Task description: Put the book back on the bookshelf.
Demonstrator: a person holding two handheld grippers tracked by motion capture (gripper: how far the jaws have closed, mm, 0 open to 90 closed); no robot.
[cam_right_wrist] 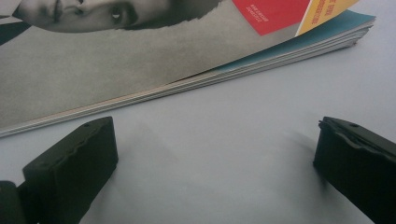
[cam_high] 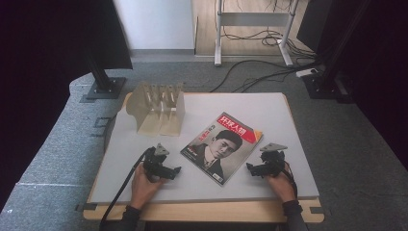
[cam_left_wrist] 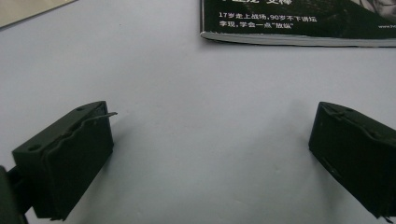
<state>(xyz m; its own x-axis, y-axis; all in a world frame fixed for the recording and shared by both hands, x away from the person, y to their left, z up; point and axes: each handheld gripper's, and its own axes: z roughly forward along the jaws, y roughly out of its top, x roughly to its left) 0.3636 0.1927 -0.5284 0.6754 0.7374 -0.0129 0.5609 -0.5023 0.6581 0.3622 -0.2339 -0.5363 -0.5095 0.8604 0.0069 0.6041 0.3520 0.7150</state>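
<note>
magazine (cam_high: pixel 222 147), red masthead, Chinese title

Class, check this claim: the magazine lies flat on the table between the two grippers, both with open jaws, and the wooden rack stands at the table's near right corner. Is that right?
Not quite. In the high view the wooden rack stands at the table's far left corner. The magazine does lie flat between the left gripper and right gripper, both open.

magazine (cam_high: pixel 222 148) – grey cover, red banner | rack (cam_high: pixel 158 108) – beige | table (cam_high: pixel 144 144) – pale grey
</note>
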